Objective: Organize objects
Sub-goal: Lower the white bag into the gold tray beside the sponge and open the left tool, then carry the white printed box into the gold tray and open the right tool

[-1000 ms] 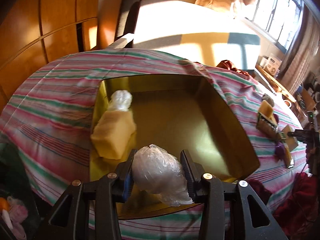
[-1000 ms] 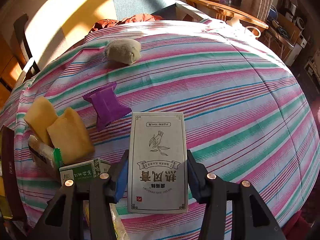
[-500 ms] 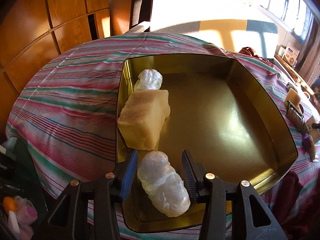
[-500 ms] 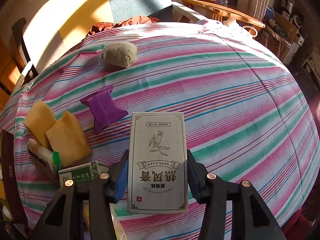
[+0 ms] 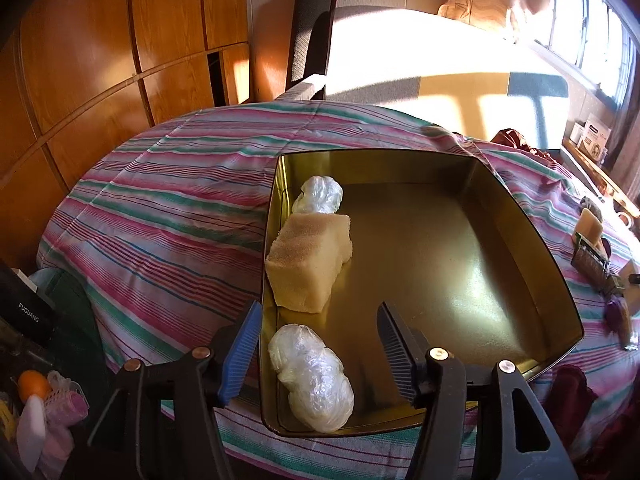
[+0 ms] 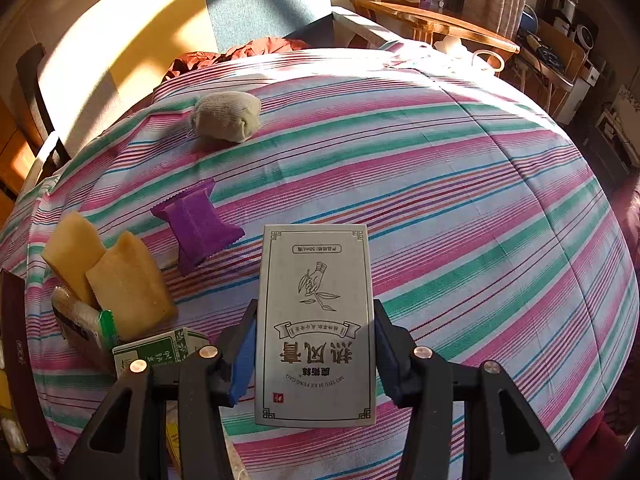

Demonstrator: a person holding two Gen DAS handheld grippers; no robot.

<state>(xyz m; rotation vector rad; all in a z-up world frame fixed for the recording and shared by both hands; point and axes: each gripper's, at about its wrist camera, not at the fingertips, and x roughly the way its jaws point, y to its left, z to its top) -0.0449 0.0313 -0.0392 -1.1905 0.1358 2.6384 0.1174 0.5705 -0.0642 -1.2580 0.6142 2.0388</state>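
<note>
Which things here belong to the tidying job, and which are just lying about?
Job: gold tray, plastic bundle, sponge, grey box, purple packet, rolled sock.
Lying about: wooden cupboard, chair, side shelf.

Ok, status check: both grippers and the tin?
Left gripper opening, clear of plastic bundle lying in gold tin. Right gripper shut on grey box. Nothing in the way.

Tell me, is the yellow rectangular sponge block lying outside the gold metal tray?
No, the yellow sponge block lies inside the gold metal tray, against its left wall, between two crumpled clear plastic bundles.
</note>
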